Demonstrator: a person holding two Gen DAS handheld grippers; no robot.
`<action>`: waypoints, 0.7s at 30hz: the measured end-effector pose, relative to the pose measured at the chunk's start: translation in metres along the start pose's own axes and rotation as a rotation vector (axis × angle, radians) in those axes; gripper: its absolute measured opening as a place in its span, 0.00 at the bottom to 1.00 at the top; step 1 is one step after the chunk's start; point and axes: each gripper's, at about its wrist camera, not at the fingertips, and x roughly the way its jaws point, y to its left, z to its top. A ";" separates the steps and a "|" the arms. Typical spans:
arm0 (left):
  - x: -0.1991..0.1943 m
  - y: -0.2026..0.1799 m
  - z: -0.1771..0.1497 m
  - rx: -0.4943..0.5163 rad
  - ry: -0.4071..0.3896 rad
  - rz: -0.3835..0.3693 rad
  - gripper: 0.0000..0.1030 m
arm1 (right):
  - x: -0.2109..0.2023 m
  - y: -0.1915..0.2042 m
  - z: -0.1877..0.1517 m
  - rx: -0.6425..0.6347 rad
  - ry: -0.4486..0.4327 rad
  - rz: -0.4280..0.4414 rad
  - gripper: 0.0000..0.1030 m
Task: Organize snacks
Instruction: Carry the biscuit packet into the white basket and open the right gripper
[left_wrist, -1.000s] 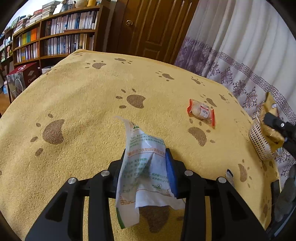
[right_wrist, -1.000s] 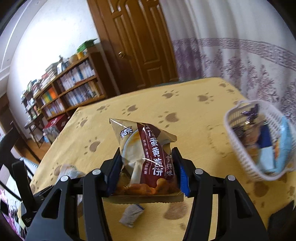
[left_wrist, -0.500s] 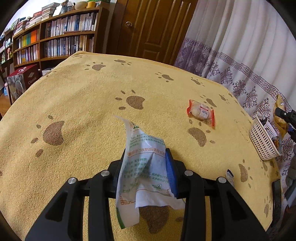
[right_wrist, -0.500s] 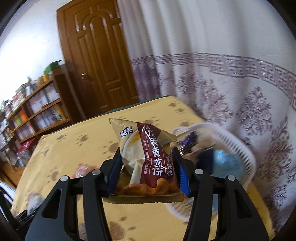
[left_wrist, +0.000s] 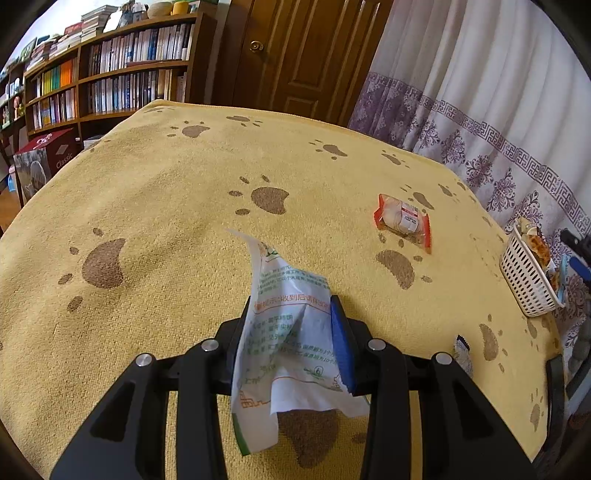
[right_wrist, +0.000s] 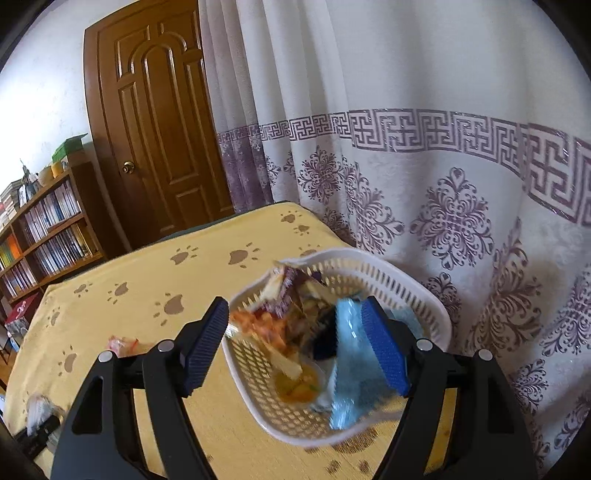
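Most of the desk (left_wrist: 155, 221) lies bare and passable. An orange-wrapped snack (left_wrist: 403, 220) sits mid-desk; the white basket (right_wrist: 413, 291), seemingly heaped with packets, stands at the edge, close against the curtain (right_wrist: 443, 184).

I see a table under a yellow paw-print cloth (left_wrist: 166, 206). On it lie 1 red-edged snack packet (left_wrist: 403, 218), 1 white basket (left_wrist: 526, 275) at the curtain-side edge, and 1 small wrapper (left_wrist: 463, 354).

White slotted basket (right_wrist: 413, 288) full of blurred snacks; red-edged snack (left_wrist: 403, 219) flat on cloth
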 end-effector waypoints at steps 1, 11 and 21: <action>0.000 0.000 0.000 0.000 -0.001 0.000 0.37 | -0.004 -0.001 -0.004 0.002 -0.002 -0.002 0.74; -0.007 -0.007 0.006 -0.011 -0.007 -0.069 0.37 | -0.048 -0.019 -0.028 0.000 -0.046 -0.013 0.74; -0.021 -0.042 0.016 0.052 -0.024 -0.112 0.37 | -0.061 -0.033 -0.042 0.034 -0.030 0.028 0.74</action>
